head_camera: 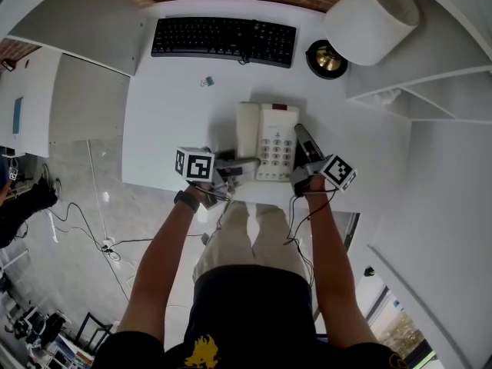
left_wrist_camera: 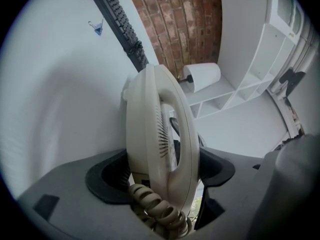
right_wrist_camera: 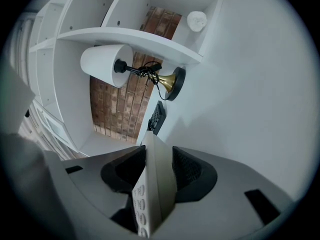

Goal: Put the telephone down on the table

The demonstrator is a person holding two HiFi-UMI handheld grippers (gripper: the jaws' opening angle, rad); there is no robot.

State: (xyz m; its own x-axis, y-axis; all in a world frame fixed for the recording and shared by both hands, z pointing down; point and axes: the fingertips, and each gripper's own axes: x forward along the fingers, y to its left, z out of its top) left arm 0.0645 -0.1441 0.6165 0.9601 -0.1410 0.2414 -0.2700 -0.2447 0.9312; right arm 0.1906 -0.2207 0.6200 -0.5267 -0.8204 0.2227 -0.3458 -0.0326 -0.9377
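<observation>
A cream telephone (head_camera: 270,141) with its handset (head_camera: 247,129) in the cradle is over the white table (head_camera: 177,106), near the front edge. I cannot tell whether it rests on the surface. My left gripper (head_camera: 237,166) is shut on the near end of the handset (left_wrist_camera: 155,134), pads on both sides, and the coiled cord (left_wrist_camera: 155,209) hangs below. My right gripper (head_camera: 301,156) is shut on the right edge of the telephone base (right_wrist_camera: 157,184), which fills the gap between the pads, keypad facing left.
A black keyboard (head_camera: 223,41) lies at the back of the table. A lamp with a white shade (head_camera: 373,18) and brass foot (head_camera: 327,58) stands at the back right. A small binder clip (head_camera: 206,81) lies left of the telephone. White shelving (head_camera: 415,91) is on the right.
</observation>
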